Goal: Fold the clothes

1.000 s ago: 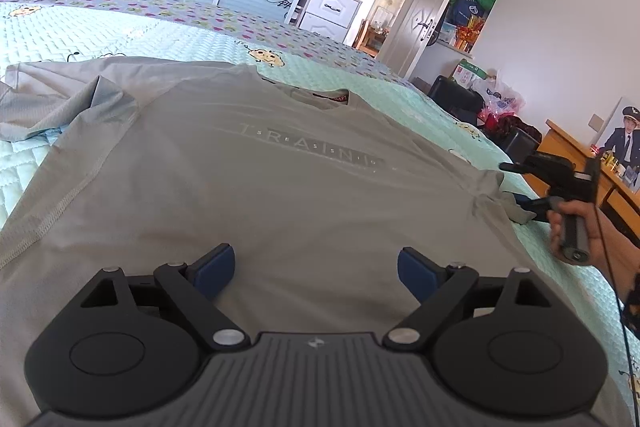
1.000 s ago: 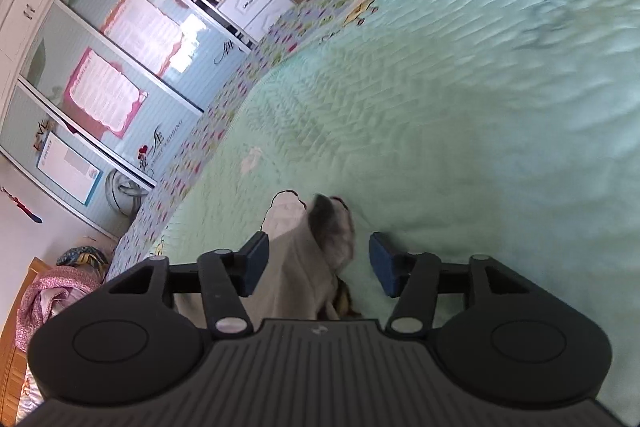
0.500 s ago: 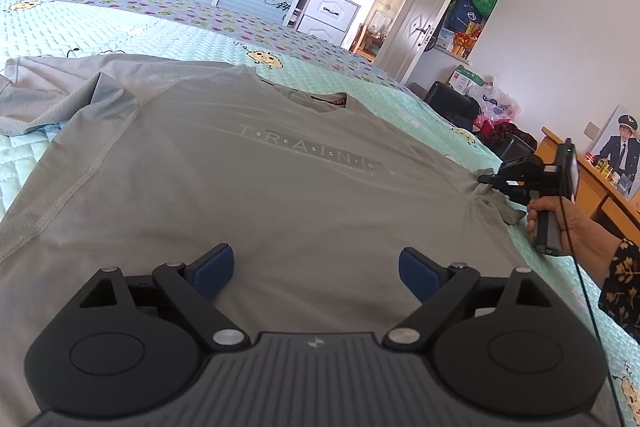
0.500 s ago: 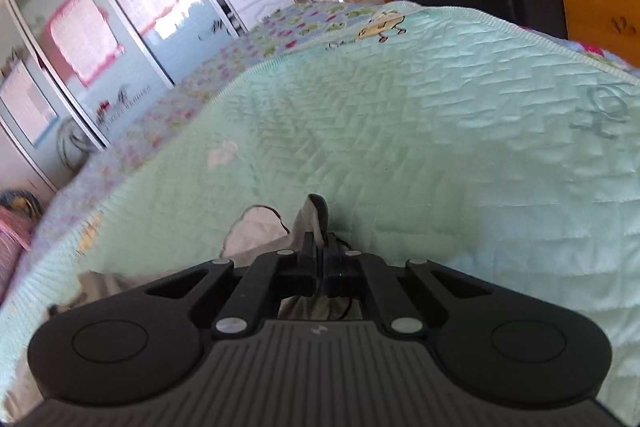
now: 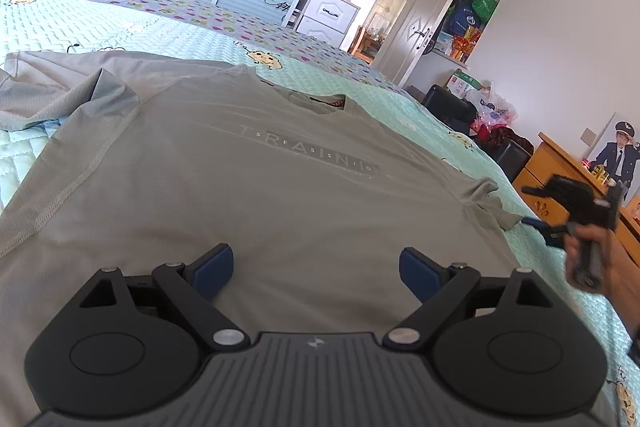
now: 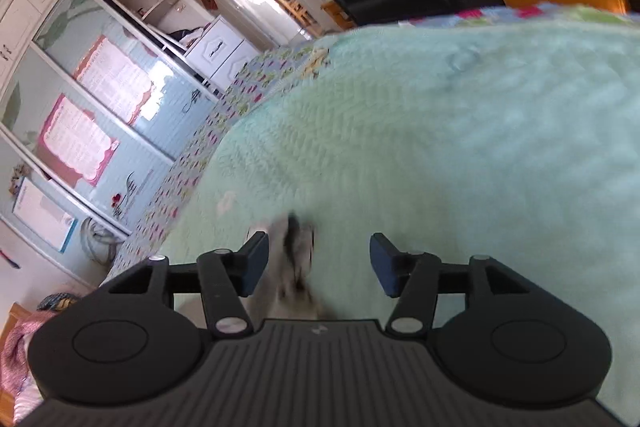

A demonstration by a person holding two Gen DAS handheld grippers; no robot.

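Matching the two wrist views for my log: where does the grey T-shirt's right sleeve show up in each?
Left wrist: the sleeve lies at right of centre, crumpled, just ahead of the right gripper.
Right wrist: blurred sleeve at lower centre, between the open fingers.
Shared landmark: the mint quilted bedspread.

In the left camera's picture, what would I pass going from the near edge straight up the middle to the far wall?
Left tongs → grey T-shirt → its collar label → green quilted bedspread → white drawer unit.

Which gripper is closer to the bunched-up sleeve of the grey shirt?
The right gripper: its open fingers straddle the bunched sleeve. The left gripper hovers over the shirt's lower body, far from it.
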